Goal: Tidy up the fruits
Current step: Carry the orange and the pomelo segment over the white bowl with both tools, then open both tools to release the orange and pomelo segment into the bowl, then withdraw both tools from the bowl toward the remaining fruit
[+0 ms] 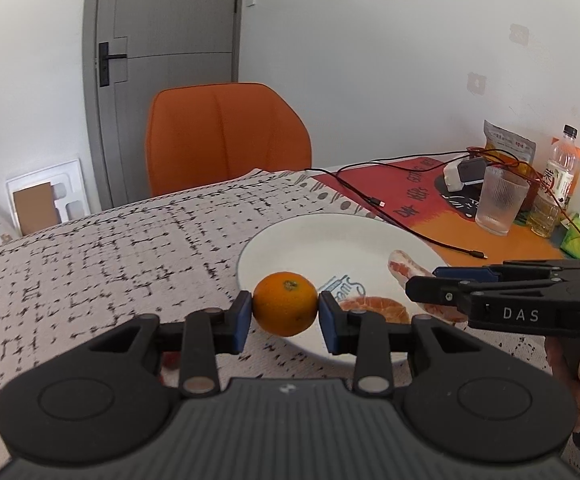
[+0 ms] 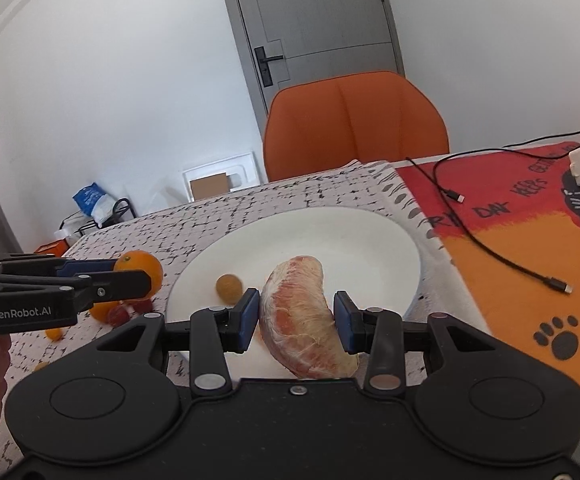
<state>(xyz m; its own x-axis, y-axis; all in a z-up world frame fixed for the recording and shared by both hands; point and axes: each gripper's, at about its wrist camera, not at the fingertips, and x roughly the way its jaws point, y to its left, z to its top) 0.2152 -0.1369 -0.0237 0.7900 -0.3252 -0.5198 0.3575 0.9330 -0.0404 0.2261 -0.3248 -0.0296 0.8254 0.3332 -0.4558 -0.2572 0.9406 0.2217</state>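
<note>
My left gripper (image 1: 285, 312) is shut on a small orange (image 1: 285, 304) and holds it over the near left rim of the white plate (image 1: 330, 240). My right gripper (image 2: 296, 314) is shut on a peeled pink grapefruit segment (image 2: 300, 312) and holds it over the plate (image 2: 370, 240). A small yellow round fruit (image 2: 229, 287) lies in the plate. Another grapefruit piece (image 1: 374, 309) lies in the plate near the right gripper (image 1: 422, 292). The left gripper (image 2: 137, 276) with the orange (image 2: 139, 266) shows at the left of the right wrist view.
Several loose fruits (image 2: 113, 314) lie on the patterned cloth left of the plate. A black cable (image 1: 390, 208), a glass (image 1: 500, 204), a bottle (image 1: 556, 184) and packets stand on the red-orange mat at the right. An orange chair (image 1: 225, 136) stands behind the table.
</note>
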